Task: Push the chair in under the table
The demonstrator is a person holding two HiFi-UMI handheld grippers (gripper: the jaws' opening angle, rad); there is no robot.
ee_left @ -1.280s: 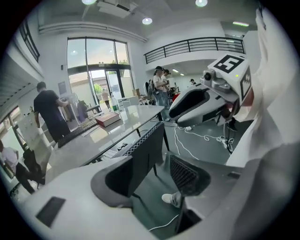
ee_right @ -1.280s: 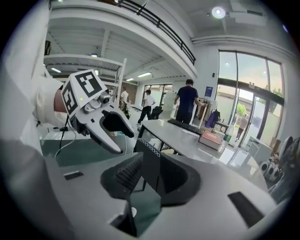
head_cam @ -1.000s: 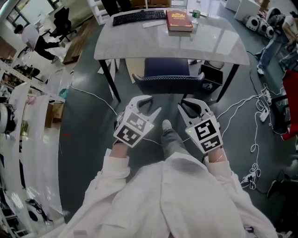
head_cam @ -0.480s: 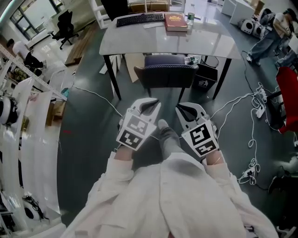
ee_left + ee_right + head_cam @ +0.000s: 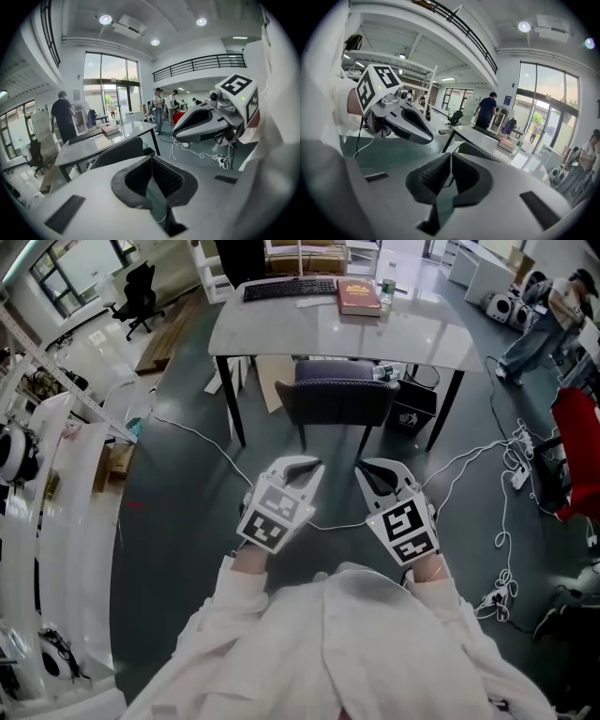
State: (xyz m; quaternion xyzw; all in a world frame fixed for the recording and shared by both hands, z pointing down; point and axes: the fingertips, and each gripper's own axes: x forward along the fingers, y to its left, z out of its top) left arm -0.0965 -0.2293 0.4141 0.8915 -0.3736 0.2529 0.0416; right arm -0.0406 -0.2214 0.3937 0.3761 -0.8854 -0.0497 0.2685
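At the frame's top, the dark blue padded chair (image 5: 342, 397) sits tucked under the white desk (image 5: 300, 326). Below, the left gripper (image 5: 304, 468) and right gripper (image 5: 371, 472) have empty, clenched jaws.

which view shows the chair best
The head view: the chair shows whole from above, backrest towards the camera, seat partly under the table. The left gripper view shows only its backrest above the gripper's body. The right gripper view catches just a sliver of the backrest's top edge.
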